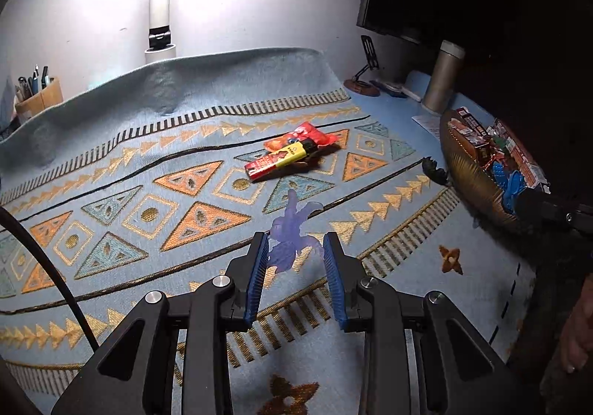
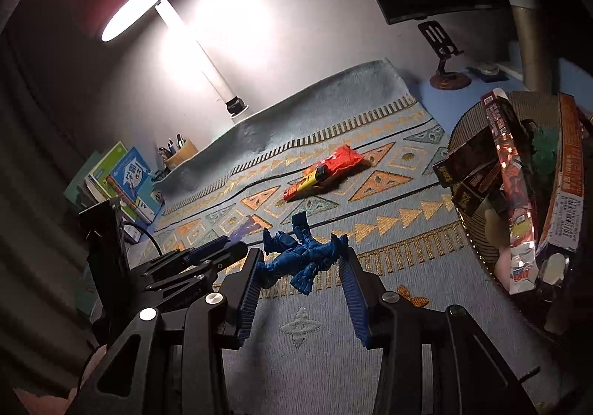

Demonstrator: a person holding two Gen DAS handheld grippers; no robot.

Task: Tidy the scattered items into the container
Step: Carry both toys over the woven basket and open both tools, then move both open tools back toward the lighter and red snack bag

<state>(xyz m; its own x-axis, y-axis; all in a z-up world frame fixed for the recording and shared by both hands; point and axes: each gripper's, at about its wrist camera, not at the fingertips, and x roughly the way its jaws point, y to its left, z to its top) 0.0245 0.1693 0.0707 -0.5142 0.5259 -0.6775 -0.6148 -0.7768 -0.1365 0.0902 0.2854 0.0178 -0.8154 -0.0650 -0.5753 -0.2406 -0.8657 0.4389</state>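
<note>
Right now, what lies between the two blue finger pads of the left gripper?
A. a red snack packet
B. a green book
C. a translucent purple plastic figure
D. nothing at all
C: in the left wrist view, the translucent purple plastic figure lies on the patterned blue rug between the open pads of the left gripper, while the red snack packets lie farther away.

Left gripper (image 1: 296, 248) fingers (image 1: 257, 277) spread apart low over the surface; right gripper (image 2: 302, 266) likewise parted.
</note>
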